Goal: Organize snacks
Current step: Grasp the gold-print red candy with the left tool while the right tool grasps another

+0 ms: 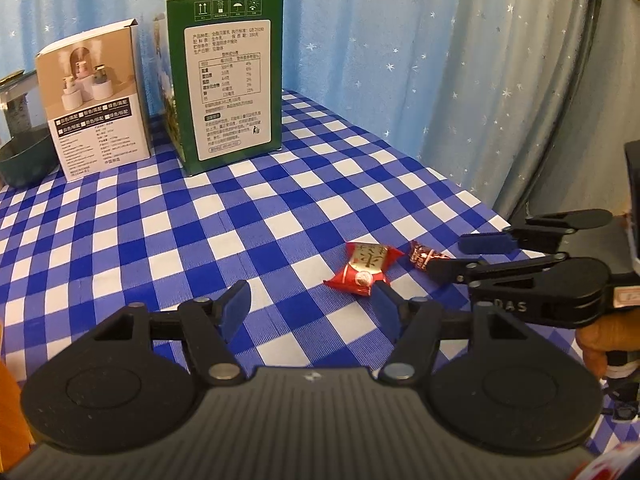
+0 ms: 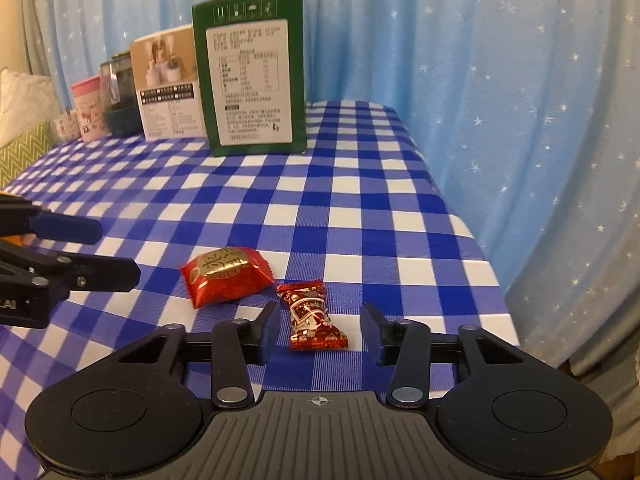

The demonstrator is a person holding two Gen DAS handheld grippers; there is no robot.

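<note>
Two wrapped snacks lie on the blue-and-white checked tablecloth. A red and gold pillow-shaped candy shows in the left wrist view just ahead of my left gripper's right finger. A smaller dark red candy lies between the open fingers of my right gripper, untouched; it also shows in the left wrist view. My left gripper is open and empty above the cloth, left of the red and gold candy. Each gripper shows in the other's view, open.
A tall green carton and a white box with a humidifier picture stand at the back of the table. A dark green bowl, a pink cup and a small cup stand further left. The right table edge meets the blue star curtain.
</note>
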